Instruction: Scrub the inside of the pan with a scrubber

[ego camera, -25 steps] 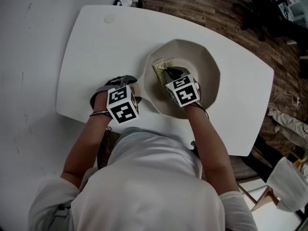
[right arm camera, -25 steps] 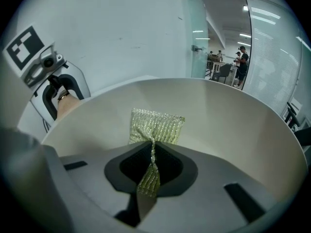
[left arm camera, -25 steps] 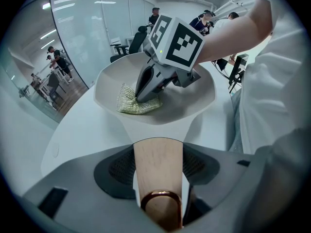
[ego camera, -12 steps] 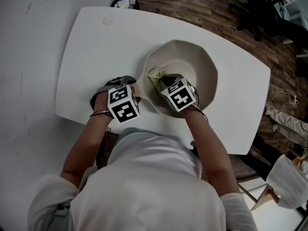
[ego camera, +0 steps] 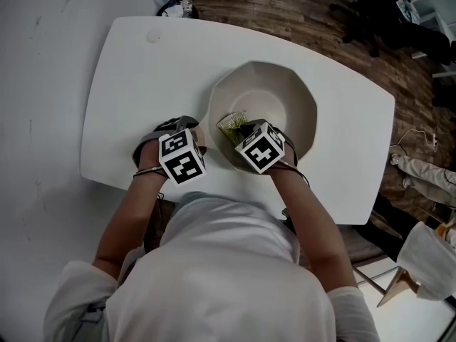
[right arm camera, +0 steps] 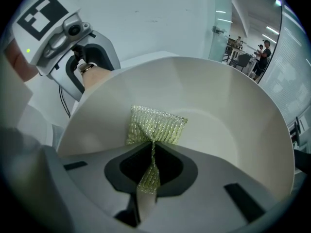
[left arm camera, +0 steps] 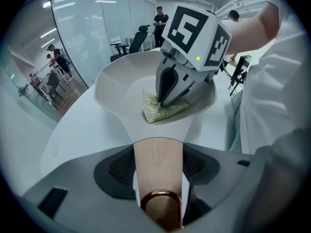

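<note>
Scrub step under way: R gripper (right arm camera: 149, 171) clenched on scrubber (right arm camera: 156, 124), pressed to near wall inside pan (ego camera: 281, 98). L gripper (left arm camera: 158, 178) clamped on wooden handle (left arm camera: 158, 154), steadying. Next, prob.: sweep across base w/ firm downward pressure.

Overhead, the left gripper (ego camera: 187, 132) mostly hides the pan handle (left arm camera: 158, 159) (the right gripper (ego camera: 241, 130) overlaps the scrubber (ego camera: 229, 123)).
</note>
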A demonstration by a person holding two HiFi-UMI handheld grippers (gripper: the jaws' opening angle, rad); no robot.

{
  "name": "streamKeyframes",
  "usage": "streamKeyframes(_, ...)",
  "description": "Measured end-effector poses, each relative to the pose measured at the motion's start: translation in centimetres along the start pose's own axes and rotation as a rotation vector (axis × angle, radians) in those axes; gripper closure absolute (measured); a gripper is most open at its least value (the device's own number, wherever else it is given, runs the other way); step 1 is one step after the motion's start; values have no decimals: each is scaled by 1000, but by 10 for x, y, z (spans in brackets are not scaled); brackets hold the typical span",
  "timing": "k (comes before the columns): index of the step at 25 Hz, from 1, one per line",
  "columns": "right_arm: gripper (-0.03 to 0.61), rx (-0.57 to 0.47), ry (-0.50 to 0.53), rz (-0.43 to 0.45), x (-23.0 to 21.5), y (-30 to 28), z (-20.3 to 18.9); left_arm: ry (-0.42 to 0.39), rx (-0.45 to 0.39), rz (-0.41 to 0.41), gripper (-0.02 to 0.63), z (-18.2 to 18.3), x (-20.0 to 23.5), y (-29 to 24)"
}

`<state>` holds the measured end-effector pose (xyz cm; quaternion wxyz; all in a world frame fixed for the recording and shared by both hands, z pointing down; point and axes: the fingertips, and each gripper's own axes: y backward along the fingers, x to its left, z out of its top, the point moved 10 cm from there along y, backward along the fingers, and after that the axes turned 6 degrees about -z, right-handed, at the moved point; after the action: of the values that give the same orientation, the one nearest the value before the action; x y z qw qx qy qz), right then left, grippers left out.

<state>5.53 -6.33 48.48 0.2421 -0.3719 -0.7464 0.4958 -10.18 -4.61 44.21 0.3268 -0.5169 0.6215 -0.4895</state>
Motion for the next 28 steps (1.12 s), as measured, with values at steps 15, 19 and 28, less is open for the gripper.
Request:
streamKeyframes(15, 540, 244, 61, -37, -18, 13, -28, -4, 2, -10, 350, 6, 4, 0)
streamKeyframes(19, 540, 282, 61, -75, -31, 17, -41, -5, 3, -6, 350, 6, 3, 0)
streamKeyframes(28, 540, 278, 23, -132, -55, 20, -47, -8, 2, -1, 350, 6, 2, 0)
